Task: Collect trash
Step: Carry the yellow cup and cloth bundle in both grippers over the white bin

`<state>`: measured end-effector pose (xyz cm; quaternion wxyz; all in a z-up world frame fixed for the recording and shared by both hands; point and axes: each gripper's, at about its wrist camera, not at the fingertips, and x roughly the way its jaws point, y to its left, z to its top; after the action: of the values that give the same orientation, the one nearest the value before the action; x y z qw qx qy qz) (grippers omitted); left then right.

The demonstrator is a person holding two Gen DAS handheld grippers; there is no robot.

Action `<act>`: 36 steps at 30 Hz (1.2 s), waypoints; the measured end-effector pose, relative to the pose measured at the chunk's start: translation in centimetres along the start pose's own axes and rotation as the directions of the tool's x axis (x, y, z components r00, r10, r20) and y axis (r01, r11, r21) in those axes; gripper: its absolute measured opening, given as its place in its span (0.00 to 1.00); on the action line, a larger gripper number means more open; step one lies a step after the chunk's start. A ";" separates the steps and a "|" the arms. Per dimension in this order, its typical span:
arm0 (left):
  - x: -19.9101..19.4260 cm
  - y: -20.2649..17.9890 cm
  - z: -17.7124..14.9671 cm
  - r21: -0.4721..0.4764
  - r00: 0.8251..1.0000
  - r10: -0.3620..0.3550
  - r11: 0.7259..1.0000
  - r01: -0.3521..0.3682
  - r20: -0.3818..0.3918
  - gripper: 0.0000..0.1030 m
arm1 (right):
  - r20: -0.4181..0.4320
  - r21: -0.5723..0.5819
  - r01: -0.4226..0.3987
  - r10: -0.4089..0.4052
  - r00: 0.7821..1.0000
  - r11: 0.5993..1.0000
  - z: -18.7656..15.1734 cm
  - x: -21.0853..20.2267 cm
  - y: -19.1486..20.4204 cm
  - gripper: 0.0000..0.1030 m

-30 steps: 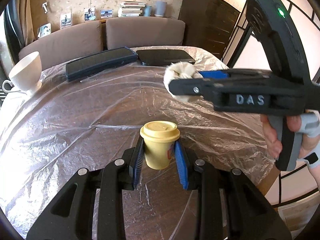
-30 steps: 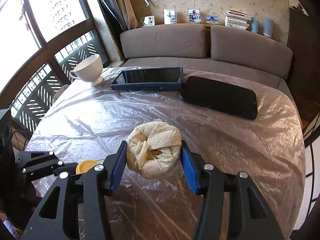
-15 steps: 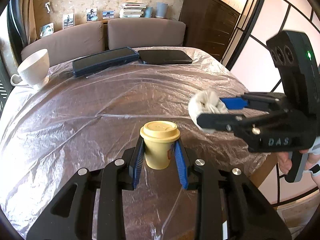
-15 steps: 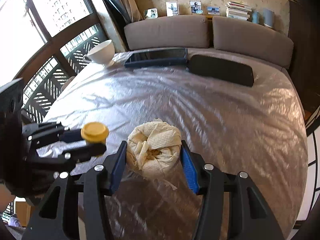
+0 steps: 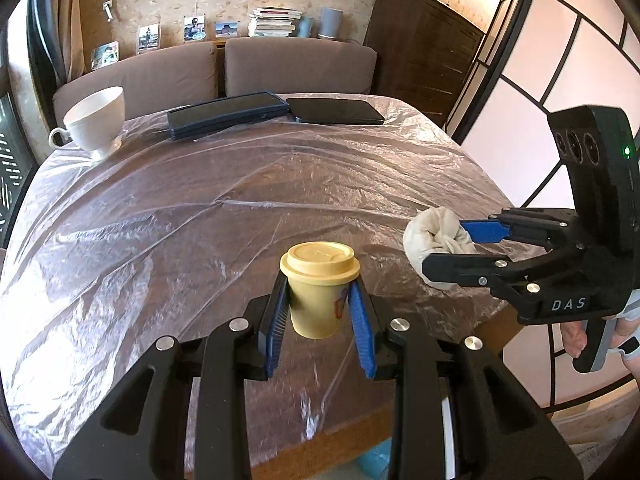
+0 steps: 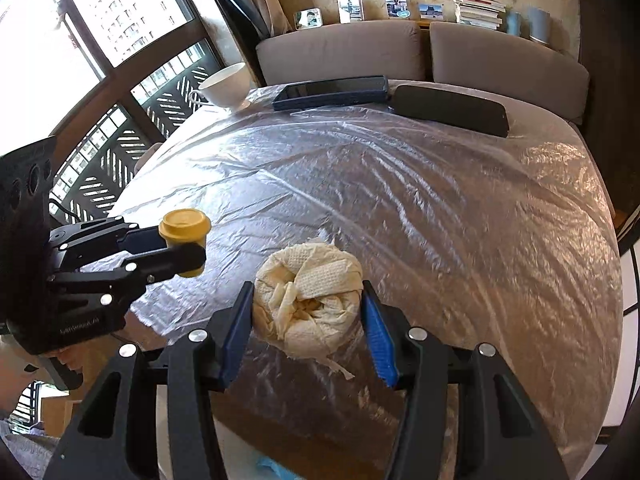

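The left gripper [image 5: 320, 312] pinches a cup [image 5: 318, 290]; the right gripper [image 6: 308, 320] pinches a paper wad [image 6: 308, 300]. Only the right view shows the window [image 6: 80, 40]; something blue, perhaps a bag [image 6: 276, 470], lies below.

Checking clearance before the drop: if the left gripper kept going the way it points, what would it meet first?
Probably the plastic-covered table: the left gripper, shut on the yellow cup, points down at bare sheet, short of the tablets. Depth is uncertain.
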<state>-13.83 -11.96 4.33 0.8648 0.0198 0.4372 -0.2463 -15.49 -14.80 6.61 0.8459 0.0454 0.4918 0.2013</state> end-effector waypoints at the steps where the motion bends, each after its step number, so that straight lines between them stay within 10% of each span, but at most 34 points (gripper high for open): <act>1: -0.3 0.0 -0.2 -0.003 1.000 -0.002 1.000 0.002 0.001 0.31 | -0.001 -0.001 -0.002 0.002 1.000 1.000 -0.2 -0.2 0.1 0.50; 36: -5.5 -2.7 -6.9 0.076 0.996 -0.036 0.996 0.043 -0.081 0.31 | -0.100 -0.046 -0.077 0.073 0.992 0.996 -8.0 -3.4 4.3 0.50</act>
<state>-22.86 -10.40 4.77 0.8402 0.0546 0.4616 -0.2792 -25.07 -13.20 6.42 0.8135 0.0329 0.5255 0.2470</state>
